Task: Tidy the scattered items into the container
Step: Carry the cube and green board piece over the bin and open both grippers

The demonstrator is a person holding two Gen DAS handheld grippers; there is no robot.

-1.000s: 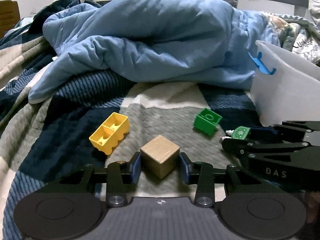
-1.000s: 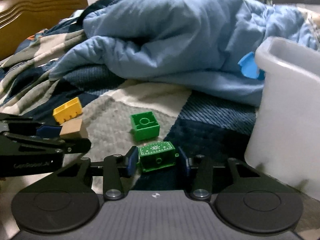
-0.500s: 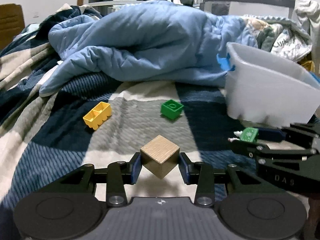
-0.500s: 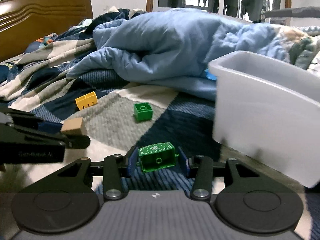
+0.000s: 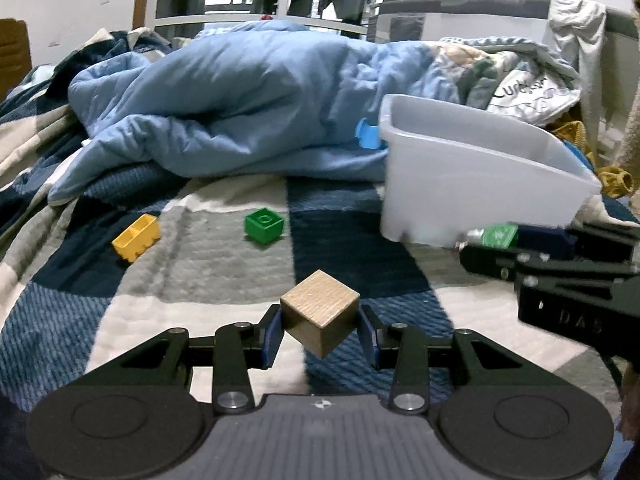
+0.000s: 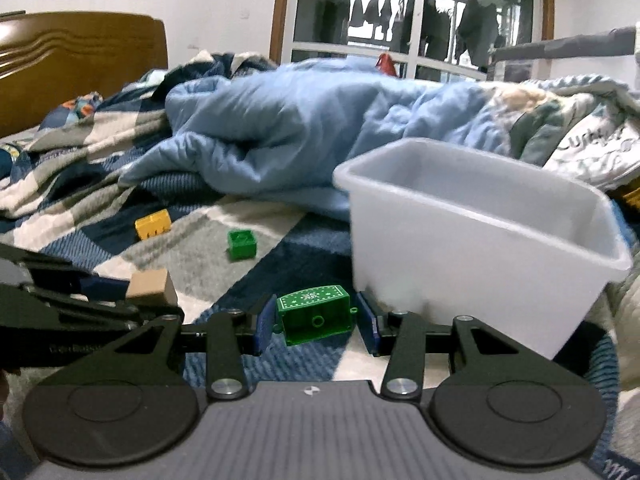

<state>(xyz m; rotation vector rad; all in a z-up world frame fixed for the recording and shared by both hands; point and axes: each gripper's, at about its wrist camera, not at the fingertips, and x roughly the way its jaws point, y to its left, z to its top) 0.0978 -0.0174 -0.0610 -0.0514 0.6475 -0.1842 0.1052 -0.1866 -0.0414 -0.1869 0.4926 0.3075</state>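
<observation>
Now my left claw (image 5: 320,330) clamps the wooden cube (image 5: 319,317), and my right claw (image 6: 316,320) pinches the green chest (image 6: 314,313) just beside the white bin (image 6: 472,248).

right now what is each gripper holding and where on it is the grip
Left gripper: the wooden cube, fingers pressed on two opposite side faces, cube tilted. Right gripper: the small green chest, pinched at its two short ends.

The right gripper (image 6: 316,322) clamps a green toy chest (image 6: 314,314) in its jaws above the bed (image 6: 192,256), just beside the white plastic bin (image 6: 472,248); 2 bricks lie beyond.
</observation>
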